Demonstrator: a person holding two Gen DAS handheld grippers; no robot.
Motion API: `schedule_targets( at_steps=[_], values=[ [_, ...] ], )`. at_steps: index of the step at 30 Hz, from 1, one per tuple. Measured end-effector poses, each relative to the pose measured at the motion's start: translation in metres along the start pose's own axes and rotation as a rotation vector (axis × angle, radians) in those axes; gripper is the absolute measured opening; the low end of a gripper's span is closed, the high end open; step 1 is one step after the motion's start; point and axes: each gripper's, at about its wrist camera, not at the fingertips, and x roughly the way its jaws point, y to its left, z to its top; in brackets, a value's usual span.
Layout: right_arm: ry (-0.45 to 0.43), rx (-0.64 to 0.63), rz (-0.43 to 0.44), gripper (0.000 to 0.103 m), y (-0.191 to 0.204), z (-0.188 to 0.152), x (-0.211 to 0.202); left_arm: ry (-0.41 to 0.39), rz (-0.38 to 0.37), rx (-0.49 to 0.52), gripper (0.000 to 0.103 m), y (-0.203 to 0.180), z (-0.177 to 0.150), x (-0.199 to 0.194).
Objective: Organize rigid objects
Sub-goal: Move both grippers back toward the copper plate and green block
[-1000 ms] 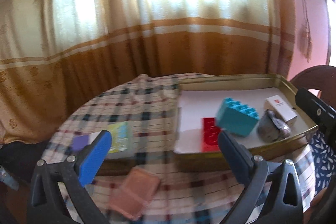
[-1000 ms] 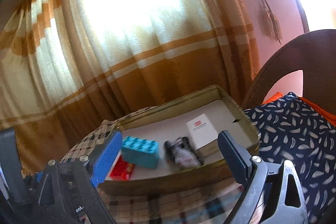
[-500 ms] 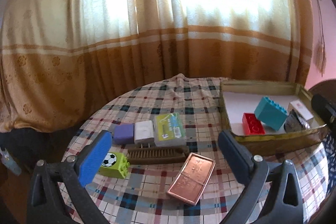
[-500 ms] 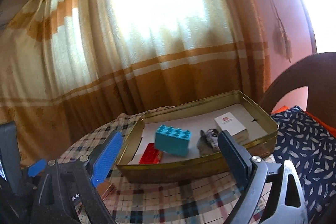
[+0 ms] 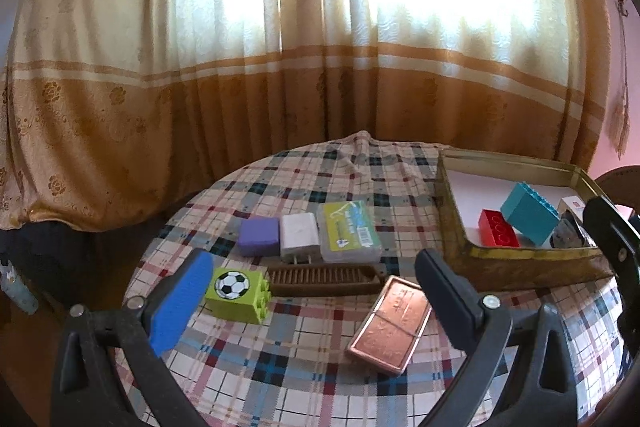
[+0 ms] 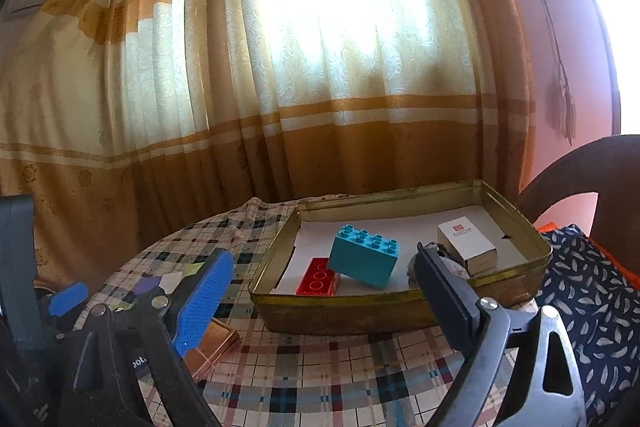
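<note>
A gold metal tray (image 5: 520, 263) (image 6: 336, 315) on the plaid table holds a teal brick (image 5: 530, 213) (image 6: 364, 261) leaning on a red brick (image 5: 496, 233) (image 6: 318, 279), a white box (image 6: 466, 247) and a grey crumpled thing (image 5: 568, 233). Left of the tray lie a green football brick (image 5: 238, 291), a purple block (image 5: 259, 235), a white charger (image 5: 299, 235), a clear green case (image 5: 348, 231), a brown comb (image 5: 324, 275) and a copper tin (image 5: 390, 323). My left gripper (image 5: 314, 297) is open and empty above the comb. My right gripper (image 6: 324, 303) is open and empty before the tray.
The round table (image 5: 304, 379) has a plaid cloth and stands against tan and orange curtains (image 5: 280, 67). A dark wooden chair (image 6: 580, 187) with a feather-print cushion (image 6: 592, 291) stands to the right of the tray.
Both grippers have pulled back and risen from the tray. The left view has swung left, so the loose objects on the cloth now show in full. Both stay open.
</note>
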Motion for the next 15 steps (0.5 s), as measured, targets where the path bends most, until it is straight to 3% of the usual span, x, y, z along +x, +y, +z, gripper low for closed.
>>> schedule_targets(
  at_steps=[10, 15],
  values=[
    [0.033, 0.031, 0.037, 0.094, -0.001, -0.001, 0.004, 0.018, 0.015, 0.021, 0.102, 0.005, 0.0, 0.004],
    [0.067, 0.002, 0.065, 0.094, 0.01, -0.004, 0.005, 0.039, 0.058, -0.009, 0.102, 0.032, 0.003, 0.01]
  ],
)
